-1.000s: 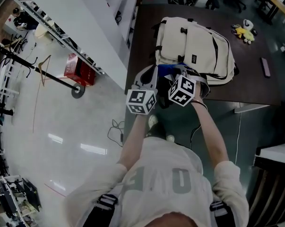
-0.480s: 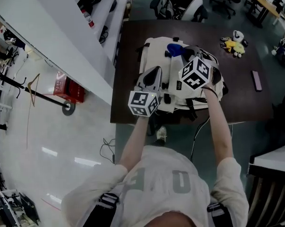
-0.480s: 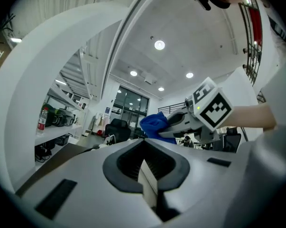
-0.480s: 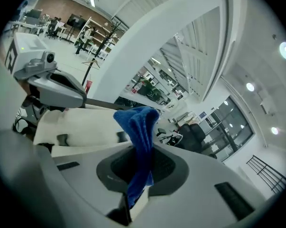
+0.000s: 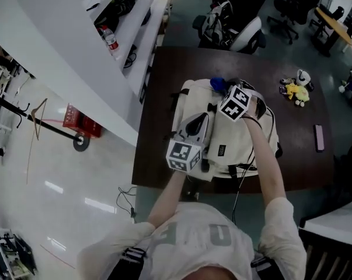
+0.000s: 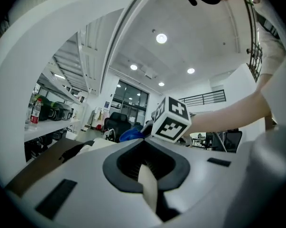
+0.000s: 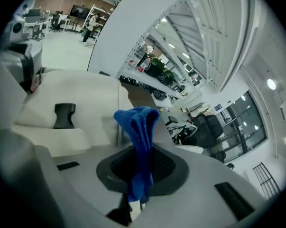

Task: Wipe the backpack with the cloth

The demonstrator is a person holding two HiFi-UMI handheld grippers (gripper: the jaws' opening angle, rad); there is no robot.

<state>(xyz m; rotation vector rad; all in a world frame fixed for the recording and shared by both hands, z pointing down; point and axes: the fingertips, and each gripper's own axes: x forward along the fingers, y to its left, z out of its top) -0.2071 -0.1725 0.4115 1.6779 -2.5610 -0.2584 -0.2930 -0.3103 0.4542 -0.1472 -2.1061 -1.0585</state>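
- Two fingers of the right gripper (image 7: 139, 194) are pinched together on the blue cloth (image 7: 140, 127), which stands up out of them in a folded bunch.
- On the left gripper (image 6: 147, 186) the fingers are closed as well, with a cream strip (image 6: 147, 189) caught between them. By its colour it looks like a strap or fold of the backpack, though that view does not show where it leads.
- Seen from the head view, the cloth (image 5: 217, 84) lies at the far end of the cream backpack (image 5: 237, 142), by its top edge. The left gripper (image 5: 194, 128) sits on the pack's left side, nearer the person.
- A second ago the cloth was at the pack's near edge, just beside the left gripper. Half a second ago it was already close to the far end. So the right gripper (image 5: 225, 92) has travelled the length of the pack, while the left one kept to its own side.
- That reads as one wiping pass just completed, with the left gripper steadying the pack. The right half probably still needs passes.
- The backpack lies flat on the dark table (image 5: 164, 80), and a yellow plush toy (image 5: 296, 91) sits well apart to the right.
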